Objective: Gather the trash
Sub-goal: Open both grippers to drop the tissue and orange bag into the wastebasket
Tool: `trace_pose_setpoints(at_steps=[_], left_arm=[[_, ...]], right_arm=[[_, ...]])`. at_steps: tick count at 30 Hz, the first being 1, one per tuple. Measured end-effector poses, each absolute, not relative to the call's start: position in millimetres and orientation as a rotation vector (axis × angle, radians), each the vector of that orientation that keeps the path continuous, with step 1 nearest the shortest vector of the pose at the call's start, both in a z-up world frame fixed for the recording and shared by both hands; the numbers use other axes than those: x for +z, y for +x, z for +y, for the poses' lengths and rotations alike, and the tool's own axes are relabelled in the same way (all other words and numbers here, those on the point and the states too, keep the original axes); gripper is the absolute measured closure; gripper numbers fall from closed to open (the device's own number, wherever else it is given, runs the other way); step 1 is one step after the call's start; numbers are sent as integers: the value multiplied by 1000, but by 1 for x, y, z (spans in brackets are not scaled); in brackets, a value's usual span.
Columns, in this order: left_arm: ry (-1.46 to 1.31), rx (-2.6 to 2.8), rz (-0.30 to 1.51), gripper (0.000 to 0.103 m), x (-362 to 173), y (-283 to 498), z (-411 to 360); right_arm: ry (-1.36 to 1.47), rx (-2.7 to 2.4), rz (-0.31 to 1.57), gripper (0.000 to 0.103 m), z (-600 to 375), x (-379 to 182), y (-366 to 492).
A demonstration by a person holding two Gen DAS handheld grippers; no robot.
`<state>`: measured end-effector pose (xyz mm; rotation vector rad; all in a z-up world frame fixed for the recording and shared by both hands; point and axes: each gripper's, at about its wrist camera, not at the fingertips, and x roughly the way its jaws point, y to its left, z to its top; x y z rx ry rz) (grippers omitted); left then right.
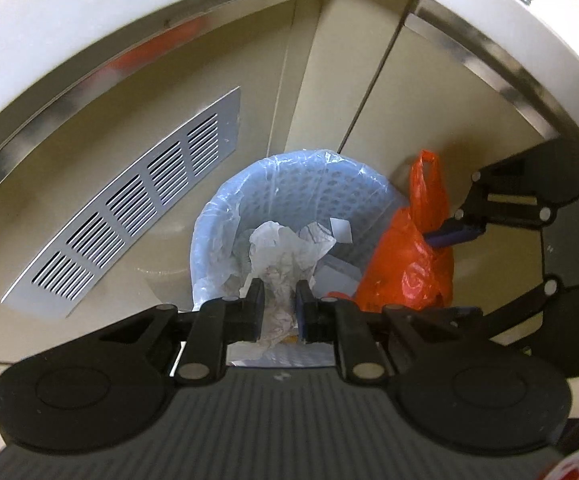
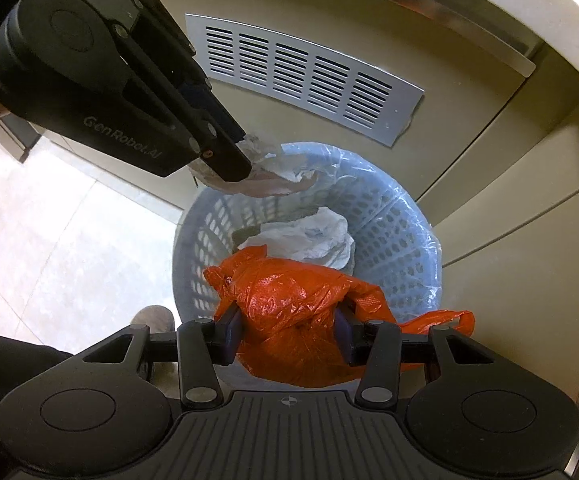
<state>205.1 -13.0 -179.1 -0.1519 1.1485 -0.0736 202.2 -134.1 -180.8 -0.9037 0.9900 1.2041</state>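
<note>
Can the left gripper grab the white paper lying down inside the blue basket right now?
Probably not yet. The left gripper is already shut on crumpled paper, so its fingers are full, though the way down to the white paper in the blue basket looks free.

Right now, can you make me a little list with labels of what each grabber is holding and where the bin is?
left gripper: shut on crumpled white paper, above the bin
right gripper: shut on orange plastic bag, over the bin's near rim
bin: pale blue basket with holes, clear liner over its rim
inside bin: more white paper
behind bin: beige cabinet with a metal vent
</note>
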Motion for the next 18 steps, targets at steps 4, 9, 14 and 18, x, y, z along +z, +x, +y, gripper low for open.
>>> trace_pose_setpoints(at_steps=[4, 9, 14, 18], left_arm=[[-118, -97, 1158, 89, -182, 208, -14], [-95, -111, 1166, 88, -187, 212, -15], [-85, -119, 1173, 88, -191, 216, -16], [-80, -128, 1183, 87, -193, 217, -16]], right_arm=[[-909, 1200, 991, 56, -133, -183, 206], [-908, 1194, 992, 56, -133, -184, 210], [-903, 1192, 996, 56, -131, -184, 212], [-899, 1190, 1000, 56, -130, -185, 213]])
